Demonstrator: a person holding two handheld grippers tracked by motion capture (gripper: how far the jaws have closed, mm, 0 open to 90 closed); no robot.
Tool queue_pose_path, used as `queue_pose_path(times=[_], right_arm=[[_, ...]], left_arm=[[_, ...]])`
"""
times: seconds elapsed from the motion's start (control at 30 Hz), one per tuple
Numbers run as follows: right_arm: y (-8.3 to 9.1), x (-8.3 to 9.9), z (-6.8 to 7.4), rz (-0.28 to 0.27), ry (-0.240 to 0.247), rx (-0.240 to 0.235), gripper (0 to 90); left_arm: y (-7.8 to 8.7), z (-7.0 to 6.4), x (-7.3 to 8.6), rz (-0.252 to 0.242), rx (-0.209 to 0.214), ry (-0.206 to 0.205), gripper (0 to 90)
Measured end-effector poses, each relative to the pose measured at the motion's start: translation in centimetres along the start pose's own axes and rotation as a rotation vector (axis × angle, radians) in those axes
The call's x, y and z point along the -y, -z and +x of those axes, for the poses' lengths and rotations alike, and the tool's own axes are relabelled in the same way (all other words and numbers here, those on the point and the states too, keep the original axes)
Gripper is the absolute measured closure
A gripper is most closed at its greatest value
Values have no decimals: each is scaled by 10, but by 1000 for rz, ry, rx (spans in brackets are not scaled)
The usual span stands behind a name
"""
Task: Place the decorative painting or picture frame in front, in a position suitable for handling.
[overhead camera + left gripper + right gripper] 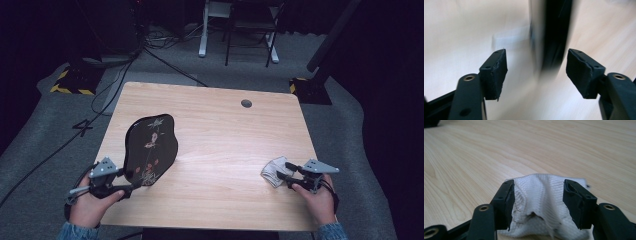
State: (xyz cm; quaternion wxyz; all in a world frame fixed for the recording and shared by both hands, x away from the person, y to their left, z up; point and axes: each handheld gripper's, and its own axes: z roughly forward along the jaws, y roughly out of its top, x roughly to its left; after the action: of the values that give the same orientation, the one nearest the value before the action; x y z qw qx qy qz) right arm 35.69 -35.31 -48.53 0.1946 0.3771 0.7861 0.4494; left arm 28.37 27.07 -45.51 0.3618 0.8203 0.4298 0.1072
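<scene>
So there was one white cloth point(275, 171) and one black tray point(151, 148) on the table point(225, 130). Lower right of the frame, the right gripper point(283, 171) had its jaws apart around the cloth. Lower left, the left gripper point(134, 184) sat open-jawed, the tilted tray's edge between them.

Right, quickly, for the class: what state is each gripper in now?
Left gripper: open, with the edge of the black lacquered floral tray between its jaws.
Right gripper: open, jaws on either side of the crumpled white cloth.
</scene>
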Motion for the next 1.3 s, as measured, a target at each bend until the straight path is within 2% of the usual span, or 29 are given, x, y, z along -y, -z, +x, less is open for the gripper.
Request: queue_pose_path(times=[0.03,0.1,0.13,0.2,0.23,0.3,0.33,0.47,0.57,0.73,1.0,1.3], right_arm=[[4,1,-3,1,-14,10,440],[12,6,-8,30,-34,39,442],[16,9,-10,63,-35,58,443],[21,16,-13,118,-35,80,451],[23,22,-14,152,-38,93,428],[23,25,-15,161,-43,93,422],[24,29,-15,178,-46,97,413],[24,34,-14,166,-42,108,389],[25,36,-12,160,-35,109,377],[25,37,-11,158,-27,96,374],[26,37,-11,159,-32,94,372],[25,37,-11,159,-32,94,373]], left_arm=[[-4,2,8,36,-9,2,348],[-9,8,18,71,-19,10,348],[-11,9,20,68,-18,23,345],[-15,12,24,66,-26,19,339],[-18,13,26,66,-29,30,330],[-23,16,30,63,-44,17,329],[-23,17,31,45,-56,4,326],[-24,18,35,11,-84,9,317],[-29,18,39,-25,-111,-36,266],[-30,16,38,-21,-124,-41,246],[-30,17,38,-22,-122,-42,246],[-30,17,38,-30,-126,-26,283]])
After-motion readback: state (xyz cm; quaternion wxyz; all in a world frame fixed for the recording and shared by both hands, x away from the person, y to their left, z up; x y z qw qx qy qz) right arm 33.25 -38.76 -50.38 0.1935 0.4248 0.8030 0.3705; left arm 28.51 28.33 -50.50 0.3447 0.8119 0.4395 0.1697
